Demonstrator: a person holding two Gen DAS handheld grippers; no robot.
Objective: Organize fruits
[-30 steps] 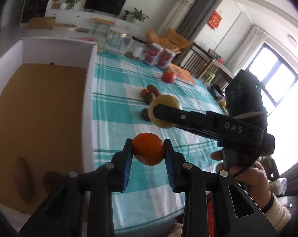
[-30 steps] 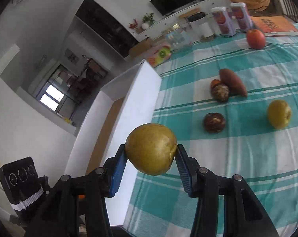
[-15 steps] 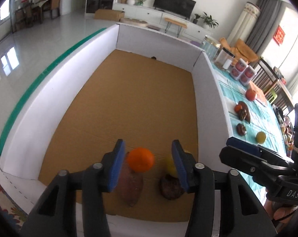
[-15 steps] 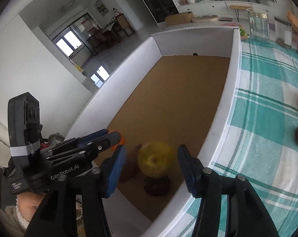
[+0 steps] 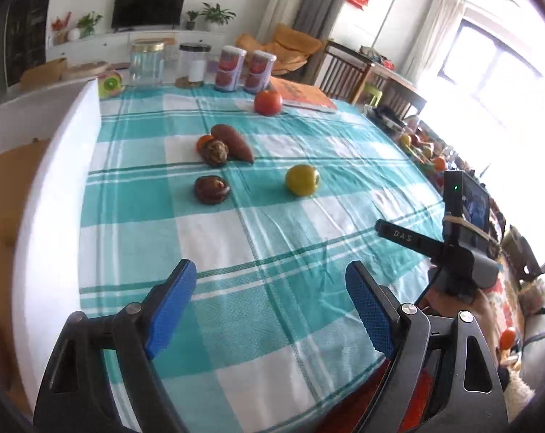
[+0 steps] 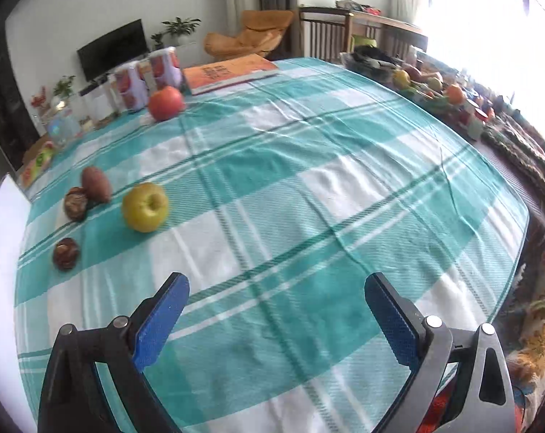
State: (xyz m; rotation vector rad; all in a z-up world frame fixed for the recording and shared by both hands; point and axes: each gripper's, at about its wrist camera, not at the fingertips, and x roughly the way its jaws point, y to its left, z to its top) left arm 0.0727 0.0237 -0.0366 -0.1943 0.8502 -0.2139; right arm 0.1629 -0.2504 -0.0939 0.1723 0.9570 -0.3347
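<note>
Both grippers are open and empty above the teal checked tablecloth (image 5: 272, 252). My left gripper (image 5: 270, 297) faces a yellow apple (image 5: 302, 179), a dark brown fruit (image 5: 212, 189), a second brown fruit (image 5: 216, 152) beside a sweet potato (image 5: 232, 142) and a small orange (image 5: 203, 141), and a red apple (image 5: 268, 102) farther back. My right gripper (image 6: 276, 312) sees the yellow apple (image 6: 145, 207), the brown fruits (image 6: 66, 253), the sweet potato (image 6: 96, 184) and the red apple (image 6: 166, 103). The right gripper's body (image 5: 452, 249) shows at the right of the left wrist view.
A white-walled cardboard box (image 5: 48, 195) borders the table's left side; its wall also shows in the right wrist view (image 6: 1, 252). Glass jars (image 5: 146, 63), two cans (image 5: 245, 70) and an orange book (image 5: 301, 95) stand at the far end. A fruit bowl (image 6: 416, 83) sits far right.
Both grippers have let go of their fruit in the box, opened wide, and swung away from the box to face the table.
</note>
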